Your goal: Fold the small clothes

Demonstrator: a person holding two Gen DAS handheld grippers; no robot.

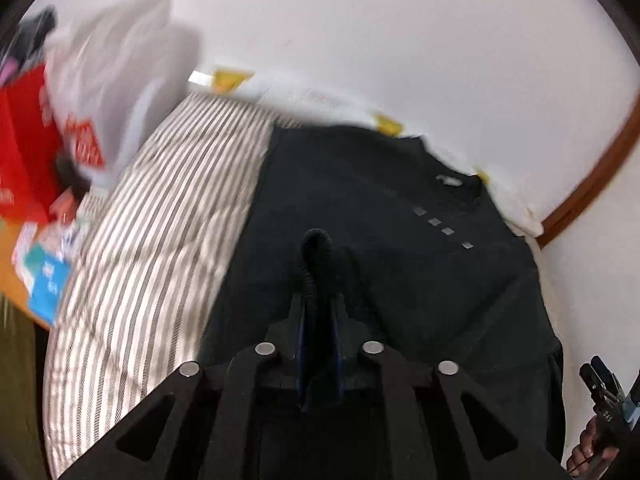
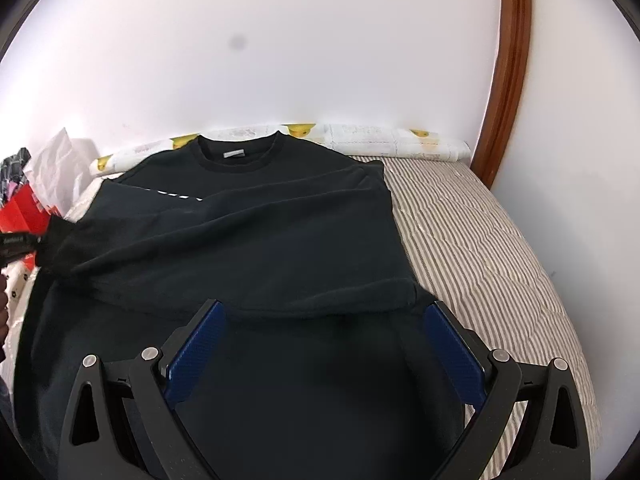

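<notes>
Striped mattress [image 2: 480, 232], red bag [image 1: 24, 152], white wall [image 2: 320, 40], brown frame [image 2: 508, 72].

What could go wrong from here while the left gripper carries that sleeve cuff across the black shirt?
1. The left gripper pinches only the ribbed end of the sleeve cuff; the cuff could slip out before the fold lands.
2. The black shirt already shows creases across its middle, so the sleeve may land crooked.
3. The right gripper hangs open over the hem and pins nothing, so pulling the sleeve could drag the shirt over the striped mattress.
</notes>
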